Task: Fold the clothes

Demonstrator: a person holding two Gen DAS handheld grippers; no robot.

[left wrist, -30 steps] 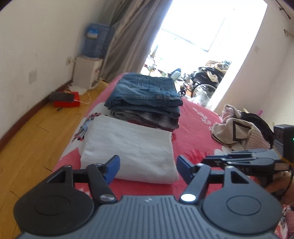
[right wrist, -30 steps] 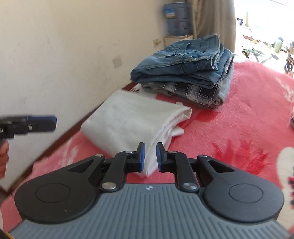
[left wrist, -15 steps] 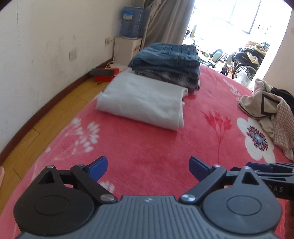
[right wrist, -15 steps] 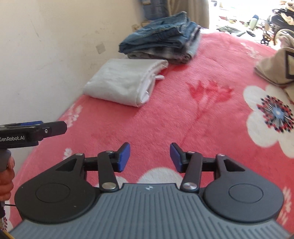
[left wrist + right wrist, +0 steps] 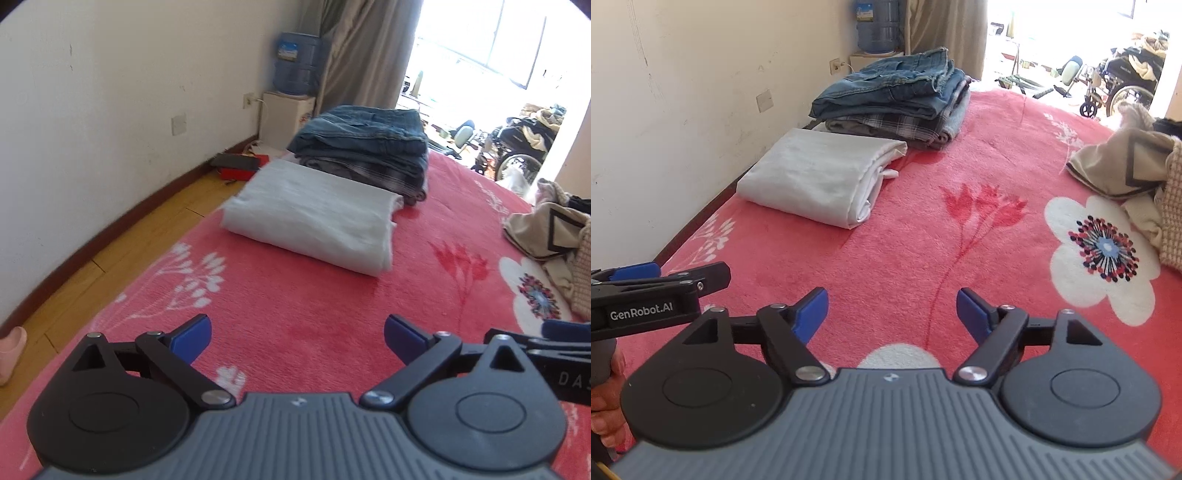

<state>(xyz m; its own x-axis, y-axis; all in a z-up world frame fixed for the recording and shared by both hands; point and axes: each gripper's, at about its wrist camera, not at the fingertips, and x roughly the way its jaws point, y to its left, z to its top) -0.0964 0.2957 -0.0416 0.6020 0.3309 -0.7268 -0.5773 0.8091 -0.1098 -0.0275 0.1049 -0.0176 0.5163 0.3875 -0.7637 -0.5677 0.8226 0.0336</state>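
Both grippers (image 5: 297, 339) (image 5: 891, 314) spread wide, empty

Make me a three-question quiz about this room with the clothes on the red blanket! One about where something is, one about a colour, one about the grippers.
1. Where is the folded white cloth?
A. on top of the jeans
B. on the red blanket, in front of the stack of clothes
C. on the wooden floor

2. What colour are the gripper's pads?
A. blue
B. yellow
C. green

3. How is the right gripper now?
A. shut on the white cloth
B. shut on nothing
C. open, holding nothing

Answers:
1 B: it lies flat on the blanket, nearer the camera than the stack of clothes.
2 A: both pads show blue.
3 C: its jaws have just been opening, and only blanket shows between them.
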